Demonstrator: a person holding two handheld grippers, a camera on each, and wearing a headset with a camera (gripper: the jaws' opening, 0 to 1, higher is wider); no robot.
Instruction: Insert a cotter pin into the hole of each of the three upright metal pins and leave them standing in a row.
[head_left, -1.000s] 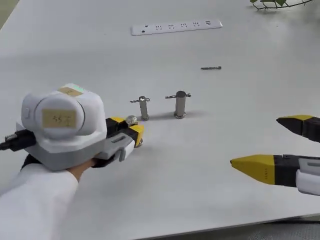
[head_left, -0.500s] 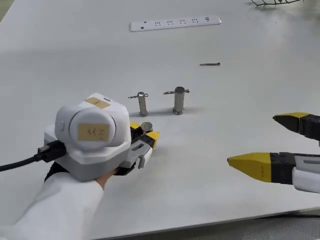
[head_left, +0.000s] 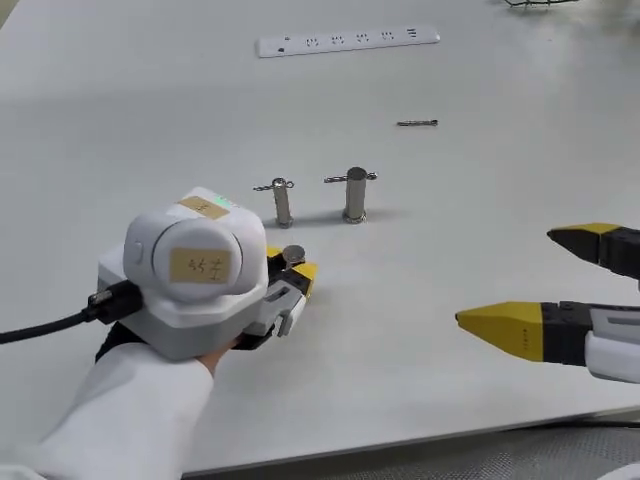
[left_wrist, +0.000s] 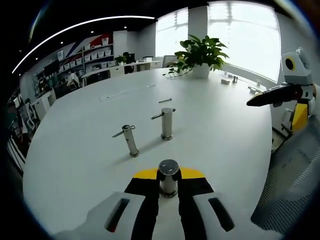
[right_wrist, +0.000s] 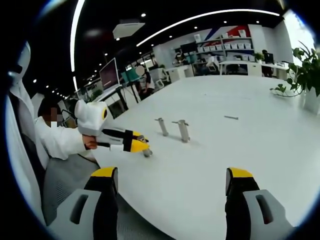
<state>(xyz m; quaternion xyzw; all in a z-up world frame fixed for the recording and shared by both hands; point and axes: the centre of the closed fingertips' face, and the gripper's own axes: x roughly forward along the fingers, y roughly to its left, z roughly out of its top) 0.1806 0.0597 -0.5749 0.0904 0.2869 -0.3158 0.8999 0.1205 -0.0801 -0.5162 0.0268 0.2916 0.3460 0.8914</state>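
While left gripper (head_left: 292, 277) fingers clamp the third pin (left_wrist: 168, 172) upright on the bench (head_left: 150, 120) near two cottered pins (head_left: 282, 200) (head_left: 355, 193), right gripper (head_left: 505, 278), fingers apart and empty, likely next fetches the loose cotter (head_left: 417, 123) lying well beyond them.

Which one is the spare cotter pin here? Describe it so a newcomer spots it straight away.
Start from the white power strip at the far side of the table. Coming nearer, before the two upright metal pins, a thin cotter pin lies flat and alone on the bare surface. Unlike the fitted cotter pins, it sits through no hole.
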